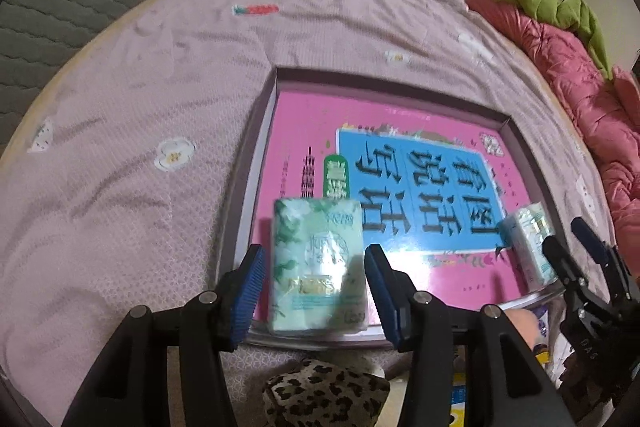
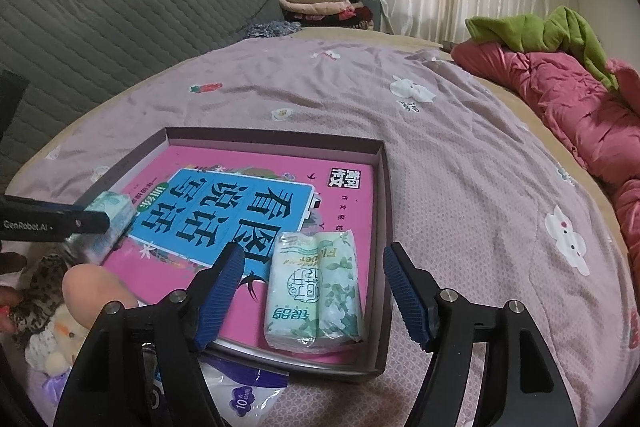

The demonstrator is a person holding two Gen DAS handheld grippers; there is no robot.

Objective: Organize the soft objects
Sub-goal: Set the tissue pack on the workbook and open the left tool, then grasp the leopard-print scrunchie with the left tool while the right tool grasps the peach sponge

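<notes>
Blue ribbed pads line the black left tongs (image 1: 314,291), which stand wide apart with a pale green, leaf-printed plastic tissue pack (image 1: 318,267) between them, a gap showing on each side so neither pad touches it. That pack lies flat at the near left of a shallow grey cardboard box tray (image 1: 256,155), on top of the pink and blue book cover (image 1: 420,187) that fills the tray floor. The right tongs (image 2: 314,293) are also spread wide and grip nothing; a second green floral tissue pack (image 2: 316,291) lies flat between and just ahead of them, in the tray's near right corner, close to the right wall and near the front rim. In the right wrist view the left tongs enter from the left edge, straddling the first pack. The two packs are well apart, with bare book cover between them and toward the tray's far wall. The tray sits on a bed under a mauve flower-print bedspread (image 2: 460,155), which spreads open to the far side and to the right. A crumpled pink quilt (image 2: 560,99) with a green cloth (image 2: 532,27) on it lies along the bed's right edge. A leopard-print fabric item (image 1: 324,395) lies just in front of the tray.
</notes>
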